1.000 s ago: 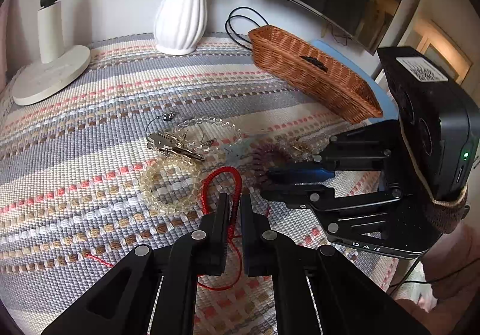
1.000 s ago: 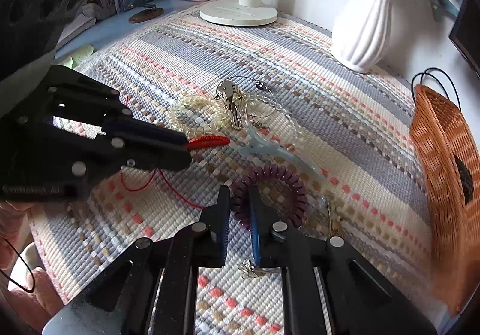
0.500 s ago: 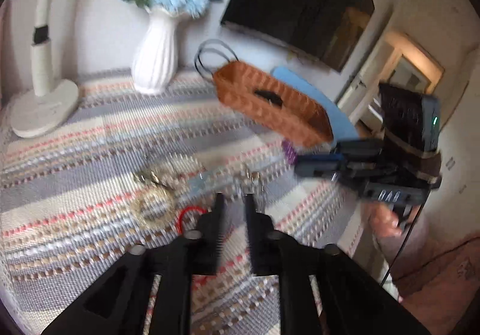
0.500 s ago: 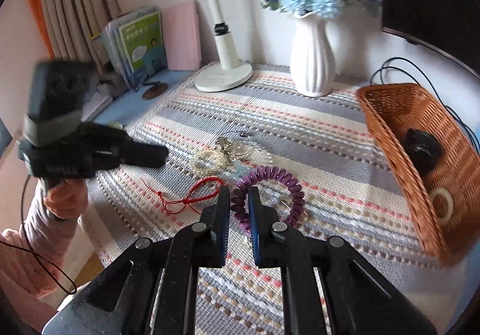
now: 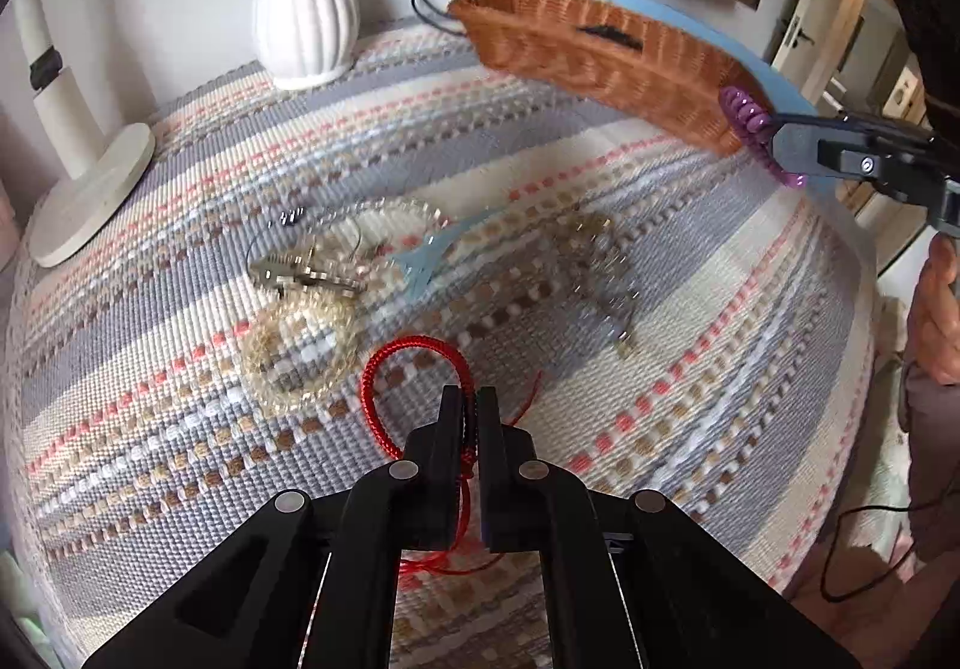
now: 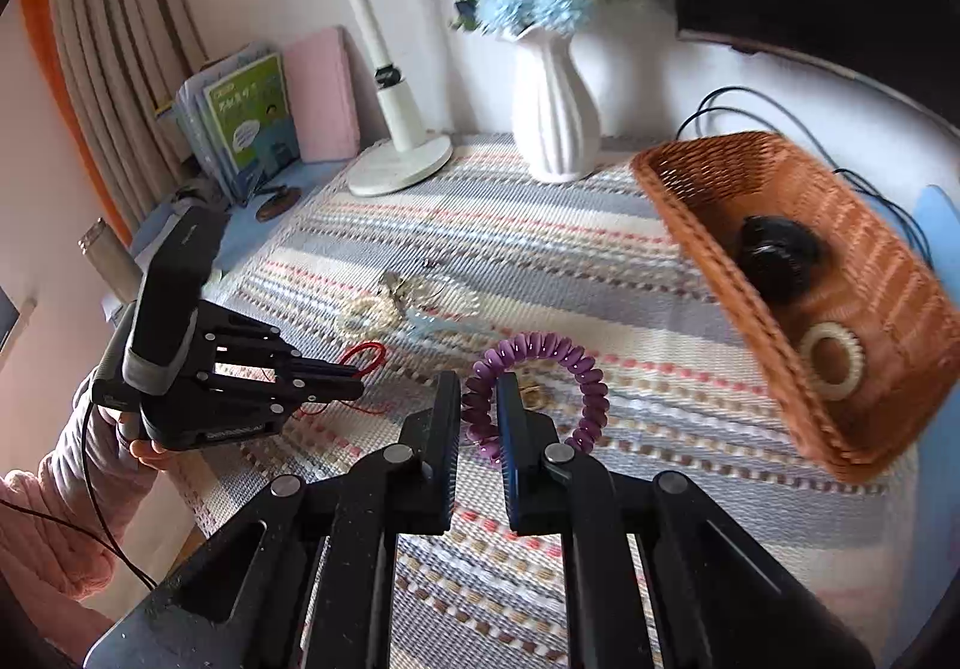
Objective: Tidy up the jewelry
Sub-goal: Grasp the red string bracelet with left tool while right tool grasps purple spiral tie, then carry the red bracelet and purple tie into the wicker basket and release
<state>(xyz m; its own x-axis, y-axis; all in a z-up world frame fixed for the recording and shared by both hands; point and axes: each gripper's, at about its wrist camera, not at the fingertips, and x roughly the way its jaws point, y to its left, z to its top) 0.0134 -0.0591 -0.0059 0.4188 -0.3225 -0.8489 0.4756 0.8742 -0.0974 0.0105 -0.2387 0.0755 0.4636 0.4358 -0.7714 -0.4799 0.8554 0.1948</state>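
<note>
**Two tongs lifting jewelry above a striped worktop**

The striped worktop (image 5: 180, 201) carries a wicker basket (image 6: 870, 225); only the right view shows rings inside. Right tongs (image 6: 479, 393), held level, are closed on a purple coil bracelet (image 6: 570, 354) near the basket. Left tongs (image 5: 470, 405) pinch a red cord bracelet (image 5: 375, 375) beside remaining jewelry.

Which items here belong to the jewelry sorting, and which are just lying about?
Job:
purple coil bracelet, in right gripper
red cord bracelet, in left gripper
pale bead bracelet
wicker basket

Lying about:
white vase
desk lamp
books
</note>
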